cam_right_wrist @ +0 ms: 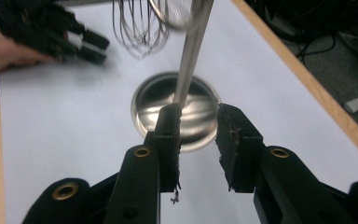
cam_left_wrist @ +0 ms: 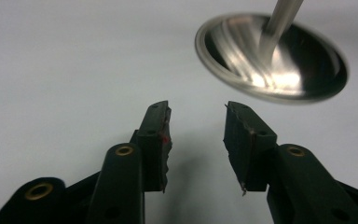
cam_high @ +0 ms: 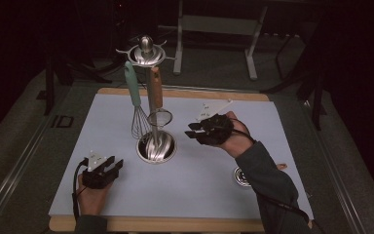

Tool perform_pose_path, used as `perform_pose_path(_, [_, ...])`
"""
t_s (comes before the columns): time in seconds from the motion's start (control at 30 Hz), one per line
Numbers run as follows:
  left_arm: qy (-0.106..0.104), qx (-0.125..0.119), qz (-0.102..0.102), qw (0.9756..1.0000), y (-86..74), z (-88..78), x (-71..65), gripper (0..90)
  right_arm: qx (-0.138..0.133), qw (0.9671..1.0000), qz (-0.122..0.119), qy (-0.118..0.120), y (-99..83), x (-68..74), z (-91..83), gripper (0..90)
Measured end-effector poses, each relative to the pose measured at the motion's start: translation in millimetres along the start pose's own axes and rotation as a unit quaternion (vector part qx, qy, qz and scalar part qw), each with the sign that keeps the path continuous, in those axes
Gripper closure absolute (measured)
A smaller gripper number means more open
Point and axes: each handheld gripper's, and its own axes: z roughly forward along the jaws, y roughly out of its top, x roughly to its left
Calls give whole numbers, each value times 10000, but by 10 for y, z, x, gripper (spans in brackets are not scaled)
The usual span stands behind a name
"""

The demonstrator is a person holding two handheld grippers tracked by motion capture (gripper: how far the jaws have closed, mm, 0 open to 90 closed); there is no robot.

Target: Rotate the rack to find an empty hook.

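At the mat's (cam_high: pixel 214 190) centre: the utensil stand (cam_high: pixel 152 100), whisk (cam_high: pixel 137 109) and strainer (cam_high: pixel 158 114) hanging.
Your left gripper (cam_high: pixel 108 168): seven o'clock of the stand's base (cam_left_wrist: pixel 272 58), jaws apart, nothing between.
Your right gripper (cam_high: pixel 193 129): three o'clock, parted, empty.
Open room: bare mat between both.

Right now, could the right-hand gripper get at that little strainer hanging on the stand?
Probably yes. The right gripper is open, empty, and beside the stand, jaws pointing toward it. The strainer hangs on its near side; the whisk hangs close behind, so it might get brushed.
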Motion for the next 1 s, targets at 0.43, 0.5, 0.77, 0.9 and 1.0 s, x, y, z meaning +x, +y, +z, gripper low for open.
perform_pose_path(0.43, [-335,-1552,-235,9870,567,-473,-168,897,494,9986,104,-147,-353,20,104,655])
perform_pose_path(0.5, [-372,-1784,-267,9829,678,-535,-182,898,552,9983,126,-162,-408,45,111,651])
perform_pose_path(0.77, [-661,-2379,-273,9687,1054,-713,-297,898,681,9971,303,-141,-615,112,208,628])
perform_pose_path(0.9, [-658,-2638,-171,9622,1224,-785,-362,898,613,9971,439,-119,-697,207,246,619])
perform_pose_path(1.0, [-702,-2789,-128,9577,1355,-844,-408,898,709,9964,429,-161,-774,281,311,613])
